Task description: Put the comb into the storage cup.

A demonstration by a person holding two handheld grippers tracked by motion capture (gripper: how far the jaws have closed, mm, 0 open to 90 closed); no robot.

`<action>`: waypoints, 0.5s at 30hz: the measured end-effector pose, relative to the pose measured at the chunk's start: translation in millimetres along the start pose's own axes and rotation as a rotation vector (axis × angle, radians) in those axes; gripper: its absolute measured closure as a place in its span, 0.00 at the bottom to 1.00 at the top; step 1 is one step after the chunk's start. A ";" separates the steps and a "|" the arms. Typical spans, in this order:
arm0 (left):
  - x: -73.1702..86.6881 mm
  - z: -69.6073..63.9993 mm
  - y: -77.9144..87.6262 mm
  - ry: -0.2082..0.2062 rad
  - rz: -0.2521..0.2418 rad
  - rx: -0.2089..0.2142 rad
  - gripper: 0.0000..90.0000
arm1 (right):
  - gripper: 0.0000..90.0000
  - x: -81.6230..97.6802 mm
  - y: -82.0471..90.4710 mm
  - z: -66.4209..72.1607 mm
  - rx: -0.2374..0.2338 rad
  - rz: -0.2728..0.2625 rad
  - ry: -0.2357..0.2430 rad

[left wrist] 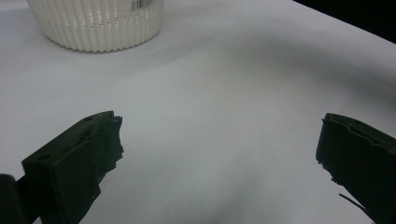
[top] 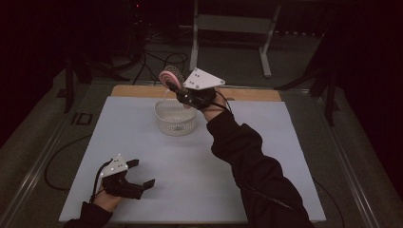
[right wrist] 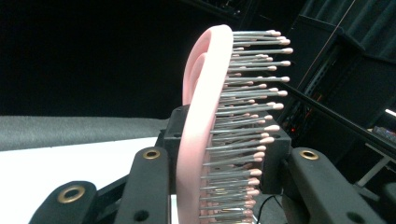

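Observation:
A pink hairbrush (top: 170, 77) with metal bristles is held up in the air by my right gripper (top: 183, 96), just behind and above the white ribbed basket (top: 176, 124). In the right gripper view the pink hairbrush (right wrist: 205, 116) stands upright between the black jaws, bristles pointing right, and my right gripper (right wrist: 219, 186) is shut on it. My left gripper (top: 142, 173) rests near the front left of the white table sheet (top: 199, 161), open with nothing between its fingers. In the left gripper view my left gripper (left wrist: 219, 149) has its jaws wide apart, and the basket (left wrist: 98, 23) sits far ahead.
A wooden strip (top: 247, 94) runs along the table's back edge. Behind it stand a metal frame (top: 228, 28) and loose cables (top: 157, 59) on the floor. Dark surroundings close in on both sides.

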State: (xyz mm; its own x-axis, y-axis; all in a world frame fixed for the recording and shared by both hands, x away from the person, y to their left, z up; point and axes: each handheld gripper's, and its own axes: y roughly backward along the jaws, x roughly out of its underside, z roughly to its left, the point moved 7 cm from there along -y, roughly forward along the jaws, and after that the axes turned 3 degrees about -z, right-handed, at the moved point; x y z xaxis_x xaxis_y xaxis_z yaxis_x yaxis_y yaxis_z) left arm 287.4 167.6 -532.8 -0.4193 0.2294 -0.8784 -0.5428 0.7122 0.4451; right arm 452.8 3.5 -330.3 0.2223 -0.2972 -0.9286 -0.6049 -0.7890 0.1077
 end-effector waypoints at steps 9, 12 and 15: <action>0.3 0.5 0.2 0.001 -0.003 0.012 0.00 | 0.72 26.0 -21.6 0.6 -0.006 0.052 -0.011; 0.3 0.3 0.4 0.003 -0.003 0.014 0.00 | 0.72 33.8 -27.5 2.8 -0.001 0.068 0.006; 0.7 0.1 0.2 0.002 -0.001 0.016 0.00 | 0.72 41.5 -33.1 5.3 -0.008 0.082 0.010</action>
State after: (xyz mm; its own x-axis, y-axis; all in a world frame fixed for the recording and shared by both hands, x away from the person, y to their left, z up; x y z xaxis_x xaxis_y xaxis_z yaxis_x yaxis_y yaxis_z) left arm 287.0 168.0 -533.3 -0.4205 0.2272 -0.8784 -0.5312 0.7232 0.4414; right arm 478.0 20.1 -374.3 0.1798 -0.3666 -0.9128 -0.6156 -0.7657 0.1863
